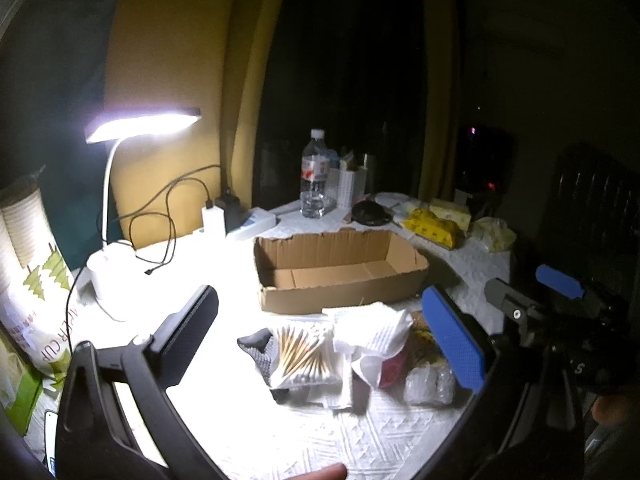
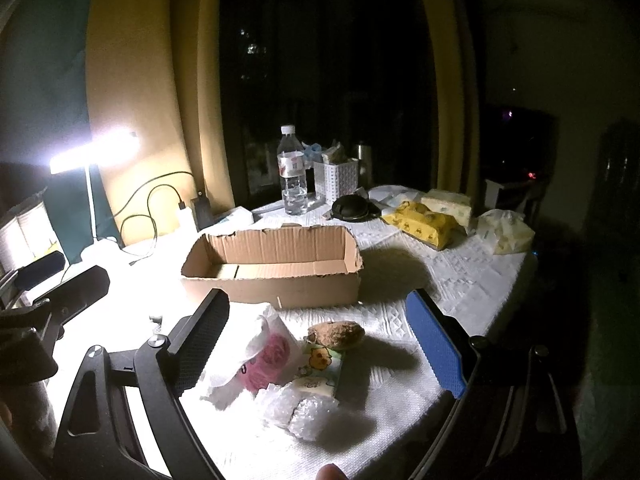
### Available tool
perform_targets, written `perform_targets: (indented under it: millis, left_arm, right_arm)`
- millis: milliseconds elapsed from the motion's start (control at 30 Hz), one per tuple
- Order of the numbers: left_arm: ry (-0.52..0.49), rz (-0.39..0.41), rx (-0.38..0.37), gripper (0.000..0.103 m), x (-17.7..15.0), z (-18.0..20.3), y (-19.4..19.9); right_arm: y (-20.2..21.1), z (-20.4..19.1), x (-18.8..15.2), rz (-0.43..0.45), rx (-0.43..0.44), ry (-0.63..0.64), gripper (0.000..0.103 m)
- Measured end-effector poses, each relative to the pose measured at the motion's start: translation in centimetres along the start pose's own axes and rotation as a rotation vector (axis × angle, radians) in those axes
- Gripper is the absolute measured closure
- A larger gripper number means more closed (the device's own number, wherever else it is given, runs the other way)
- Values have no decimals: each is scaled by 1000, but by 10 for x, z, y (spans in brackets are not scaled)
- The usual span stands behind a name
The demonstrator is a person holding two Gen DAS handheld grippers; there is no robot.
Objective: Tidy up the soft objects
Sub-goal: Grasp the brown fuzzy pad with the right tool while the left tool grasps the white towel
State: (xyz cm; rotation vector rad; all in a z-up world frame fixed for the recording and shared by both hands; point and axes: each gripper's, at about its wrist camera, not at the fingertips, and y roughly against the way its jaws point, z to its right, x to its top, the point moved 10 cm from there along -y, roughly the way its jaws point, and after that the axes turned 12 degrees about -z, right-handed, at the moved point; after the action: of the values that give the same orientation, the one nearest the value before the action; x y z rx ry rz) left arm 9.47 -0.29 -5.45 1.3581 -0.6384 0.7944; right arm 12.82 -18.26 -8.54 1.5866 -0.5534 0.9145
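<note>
An empty cardboard box [image 1: 340,272] [image 2: 276,272] stands mid-table. In front of it lies a pile of soft things: a pack of cotton swabs [image 1: 304,352], a grey sock [image 1: 262,354], white tissue [image 1: 372,332], a pink-and-white bag [image 2: 260,356], a brown plush [image 2: 336,334], a small tissue pack [image 2: 320,368] and bubble wrap [image 2: 298,410]. My left gripper [image 1: 320,344] is open and empty, fingers either side of the pile. My right gripper [image 2: 320,348] is open and empty over the pile's right part; it also shows in the left wrist view [image 1: 556,284].
A lit desk lamp [image 1: 140,124] with cables, a water bottle [image 1: 314,176], a white basket [image 2: 336,180], a dark round pouch [image 2: 352,208], yellow wipes packs [image 2: 420,224] and a bag of paper cups [image 1: 36,280] stand around. The table's right edge drops into darkness.
</note>
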Motion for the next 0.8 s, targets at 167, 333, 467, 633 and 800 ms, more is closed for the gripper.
perform_targets:
  millis: [167, 333, 467, 633, 800]
  left_arm:
    - [4, -48, 4, 1, -9, -4, -20]
    - [13, -114, 9, 1, -22, -9, -49]
    - [-9, -160, -2, 1, -30, -1, -72]
    - [-45, -215, -12, 1, -36, 17, -98]
    - [-77, -245, -31, 1, -34, 37, -120]
  right_arm:
    - [-18, 10, -4, -31, -1, 3, 10]
    - [-44, 25, -13, -80, 6, -9, 12]
    - [-64, 29, -23, -119, 25, 6, 14]
    - [-89, 42, -32, -166, 45, -15, 18]
    - [-110, 52, -34, -200, 64, -25, 18]
